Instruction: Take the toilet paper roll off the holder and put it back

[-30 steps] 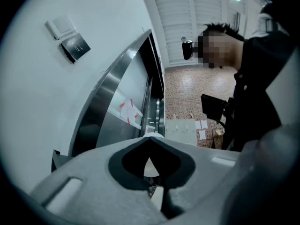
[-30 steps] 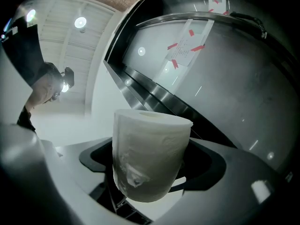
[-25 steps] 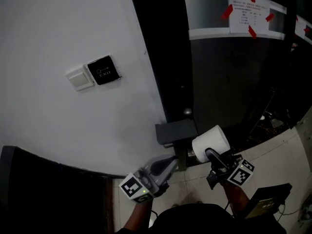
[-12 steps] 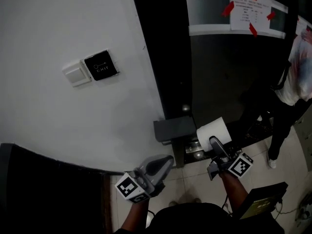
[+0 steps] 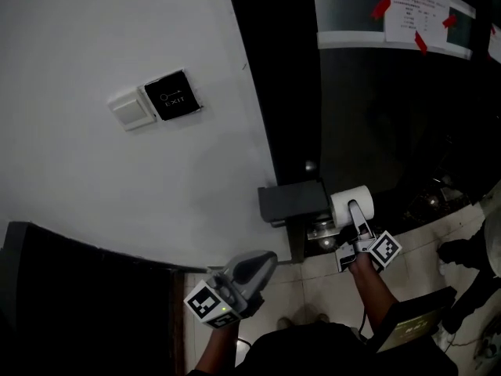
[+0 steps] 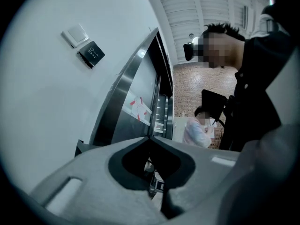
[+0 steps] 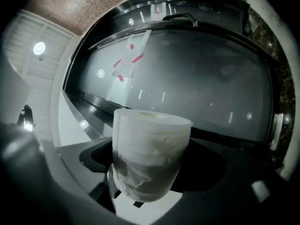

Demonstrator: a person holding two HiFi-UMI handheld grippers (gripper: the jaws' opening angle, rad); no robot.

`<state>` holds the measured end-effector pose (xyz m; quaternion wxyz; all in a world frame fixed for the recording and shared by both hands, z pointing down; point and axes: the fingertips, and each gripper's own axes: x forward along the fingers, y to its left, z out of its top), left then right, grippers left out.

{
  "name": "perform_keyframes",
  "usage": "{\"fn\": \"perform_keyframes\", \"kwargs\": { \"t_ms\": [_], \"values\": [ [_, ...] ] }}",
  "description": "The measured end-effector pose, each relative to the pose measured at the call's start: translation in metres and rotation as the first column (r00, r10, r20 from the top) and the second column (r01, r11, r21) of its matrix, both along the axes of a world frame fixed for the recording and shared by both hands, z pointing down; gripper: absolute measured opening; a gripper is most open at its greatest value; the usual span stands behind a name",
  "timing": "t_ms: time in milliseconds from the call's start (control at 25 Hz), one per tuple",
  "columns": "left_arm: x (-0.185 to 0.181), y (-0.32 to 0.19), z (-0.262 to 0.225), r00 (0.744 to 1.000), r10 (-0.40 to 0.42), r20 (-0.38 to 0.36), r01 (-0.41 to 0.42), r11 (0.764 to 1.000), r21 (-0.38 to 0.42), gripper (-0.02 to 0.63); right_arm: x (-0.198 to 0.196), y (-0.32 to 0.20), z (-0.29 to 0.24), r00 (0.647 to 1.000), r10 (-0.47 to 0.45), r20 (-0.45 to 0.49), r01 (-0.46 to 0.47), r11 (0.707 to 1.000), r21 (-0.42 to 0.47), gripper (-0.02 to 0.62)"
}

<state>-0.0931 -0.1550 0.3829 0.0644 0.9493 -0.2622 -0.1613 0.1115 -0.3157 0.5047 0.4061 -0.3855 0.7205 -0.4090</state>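
Head view: toilet paper roll point(image 5: 349, 201) just right of the dark holder point(image 5: 291, 202), off it.
Right claw point(image 5: 357, 218): jaws wide, clamped on the roll's sides; the roll stands upright between them.
Left claw point(image 5: 266, 258): jaws together, empty, low beside the white wall point(image 5: 117, 186).

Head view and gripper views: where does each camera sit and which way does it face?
Head view: on the person's head, looking steeply down wall and door; both forearms, left gripper, right gripper show.
Left gripper view: on that gripper, aimed along shut jaws at wall; only jaws show.
Right gripper view: on that gripper, facing the dark door past the gripped toilet paper roll.
Shared: red-taped notice, in all three.
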Motion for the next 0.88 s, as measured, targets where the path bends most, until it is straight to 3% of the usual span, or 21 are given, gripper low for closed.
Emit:
{"fn": "perform_keyframes", "kwargs": {
  "t_ms": [240, 640, 880],
  "values": [
    [-0.014, 0.001, 0.010, 0.999, -0.032, 0.025, 0.032, 0.999, -0.022, -0.003, -0.028, -0.005, 0.030, 0.998, -0.034, 0.061, 0.040, 0.994, -0.098, 0.446],
    [-0.018, 0.008, 0.008, 0.998, -0.061, 0.028, 0.062, 0.998, -0.034, -0.003, -0.099, 0.008, 0.029, 0.979, -0.196, 0.048, 0.200, 0.976, -0.085, 0.446],
    [-0.024, 0.009, 0.012, 0.997, -0.076, 0.021, 0.077, 0.996, -0.039, -0.003, -0.142, 0.015, 0.029, 0.963, -0.243, 0.121, 0.256, 0.960, -0.110, 0.445]
  ]
}}
